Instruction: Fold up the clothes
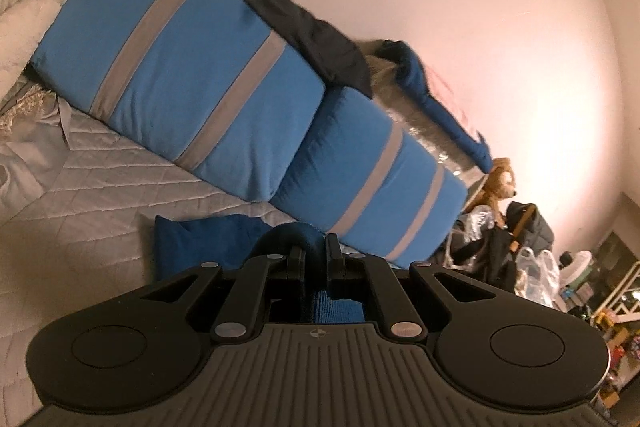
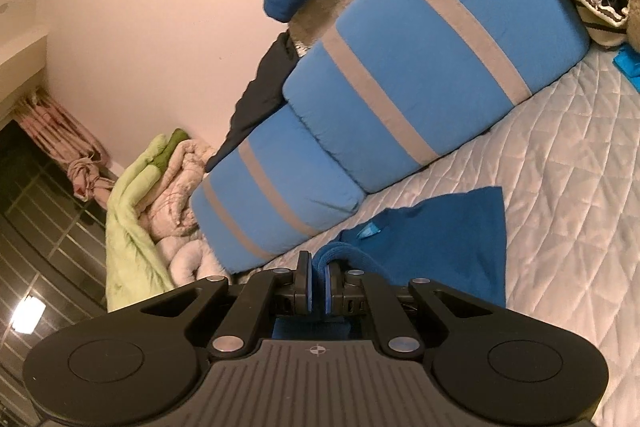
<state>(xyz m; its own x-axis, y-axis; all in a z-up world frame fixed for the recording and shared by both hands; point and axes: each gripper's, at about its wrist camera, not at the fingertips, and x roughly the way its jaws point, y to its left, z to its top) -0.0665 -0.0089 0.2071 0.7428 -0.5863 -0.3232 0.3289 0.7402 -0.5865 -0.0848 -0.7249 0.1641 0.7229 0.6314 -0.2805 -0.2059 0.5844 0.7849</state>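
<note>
A dark blue garment [image 1: 192, 243] lies on the grey quilted bed [image 1: 100, 187]. My left gripper [image 1: 315, 253] is shut on a folded edge of it, and the cloth bulges up between the fingers. In the right wrist view the same blue garment [image 2: 452, 231] spreads over the bed [image 2: 560, 167] with a small light blue tag showing. My right gripper [image 2: 318, 273] is shut on another bunched edge of it, held a little above the bed.
Two blue cushions with grey stripes [image 1: 192, 75] [image 2: 420, 59] lean along the pink wall. A dark garment [image 1: 304, 23] drapes over them. Rolled blankets [image 2: 160, 195] lie at one end, and a teddy bear [image 1: 498, 183] and bags [image 1: 532, 267] at the other.
</note>
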